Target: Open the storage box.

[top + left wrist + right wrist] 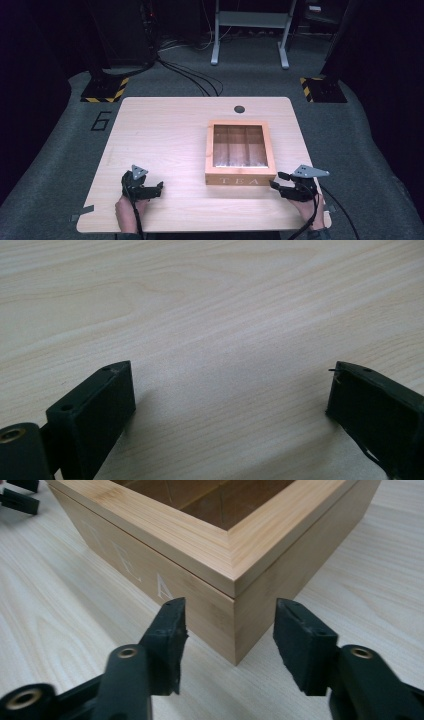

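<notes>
Bamboo tea box (240,176), glass lid closed; both grippers' jaws apart, nothing held.

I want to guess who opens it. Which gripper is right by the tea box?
The right gripper, pointing at the tea box front corner; the left gripper hovers over bare table.

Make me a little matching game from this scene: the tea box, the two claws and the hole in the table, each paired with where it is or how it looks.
Things:
1. tea box
2. left claw
3. right claw
4. hole

Descriptions:
A. near the far edge of the table
B. jaws apart over bare wood
C. lid with a clear window, lettering on the front
D. jaws either side of the box's near corner, not pressing on it

Pairs: 1-C, 2-B, 3-D, 4-A
</notes>
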{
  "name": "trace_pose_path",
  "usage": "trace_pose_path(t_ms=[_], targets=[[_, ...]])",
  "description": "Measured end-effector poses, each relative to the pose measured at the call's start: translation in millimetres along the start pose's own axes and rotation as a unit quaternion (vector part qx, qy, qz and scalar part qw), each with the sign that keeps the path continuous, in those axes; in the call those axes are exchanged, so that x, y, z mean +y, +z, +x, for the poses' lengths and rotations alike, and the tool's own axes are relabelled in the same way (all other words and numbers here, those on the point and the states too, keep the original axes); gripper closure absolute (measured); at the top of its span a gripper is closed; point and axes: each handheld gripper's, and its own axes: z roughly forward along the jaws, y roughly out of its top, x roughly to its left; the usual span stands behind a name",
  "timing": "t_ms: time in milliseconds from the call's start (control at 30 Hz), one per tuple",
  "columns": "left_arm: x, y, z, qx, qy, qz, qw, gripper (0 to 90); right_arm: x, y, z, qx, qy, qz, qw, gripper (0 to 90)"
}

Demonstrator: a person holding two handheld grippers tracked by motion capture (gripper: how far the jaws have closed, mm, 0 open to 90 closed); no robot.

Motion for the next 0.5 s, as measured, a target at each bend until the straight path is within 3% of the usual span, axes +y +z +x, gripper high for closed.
trace_pose_path(t_ms=[300, 500], targets=[[0.0, 0.0, 0.0, 0.000, 0.000, 0.000, 1.0000, 4.8, 0.9, -4.5, 0.8, 0.000, -0.009, -0.007, 0.9999, 74.5], [0.0, 0.2, 0.1, 0.000, 0.000, -0.001, 1.0000, 4.8, 0.8, -7.3, 1.8, -0.011, -0.007, -0.011, 0.9999, 81.9]])
